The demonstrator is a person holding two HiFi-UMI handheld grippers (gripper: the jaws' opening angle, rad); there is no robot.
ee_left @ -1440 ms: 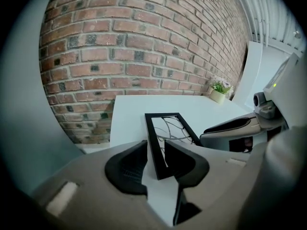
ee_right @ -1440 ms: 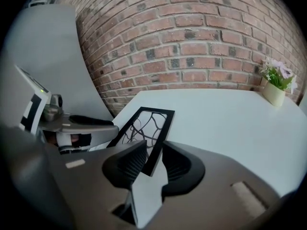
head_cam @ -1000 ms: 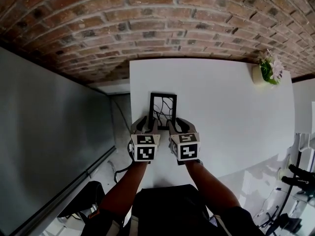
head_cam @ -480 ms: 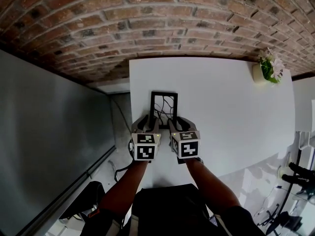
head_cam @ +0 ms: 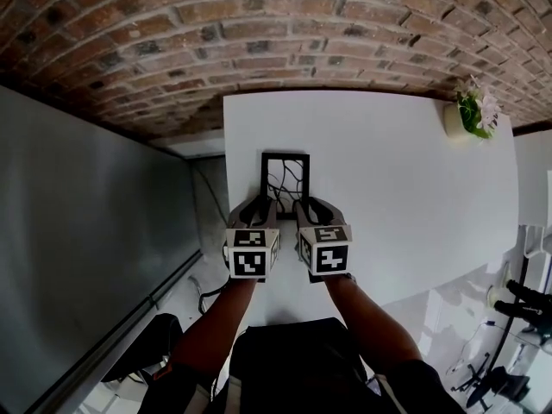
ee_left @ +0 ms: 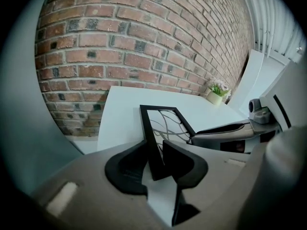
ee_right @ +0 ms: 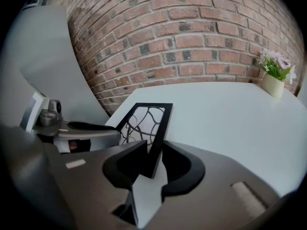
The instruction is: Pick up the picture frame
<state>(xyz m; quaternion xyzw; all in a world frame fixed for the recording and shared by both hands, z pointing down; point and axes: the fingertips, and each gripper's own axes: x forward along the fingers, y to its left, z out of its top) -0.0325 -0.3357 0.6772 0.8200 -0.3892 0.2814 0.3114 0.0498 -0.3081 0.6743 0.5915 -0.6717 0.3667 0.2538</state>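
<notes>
A black picture frame (head_cam: 285, 177) with a branching line pattern lies near the left edge of the white table (head_cam: 397, 197). My left gripper (head_cam: 259, 207) straddles its near left corner. In the left gripper view the frame's left bar (ee_left: 149, 133) runs between the jaws of that gripper (ee_left: 153, 150), which are closing, both pads against the bar. My right gripper (head_cam: 313, 207) straddles the near right corner. Its own view shows the frame's right bar (ee_right: 160, 128) between the closing jaws of the right gripper (ee_right: 156, 150), pads touching it on both sides.
A small pot of flowers (head_cam: 470, 115) stands at the table's far right corner by the brick wall (head_cam: 259, 41). A grey panel (head_cam: 86, 231) stands left of the table, close to the frame's side. Equipment (head_cam: 526, 309) sits off the right edge.
Both pairs of jaws have narrowed onto the frame's near corners. The hands have stayed where they were and the frame lies in the same spot.
</notes>
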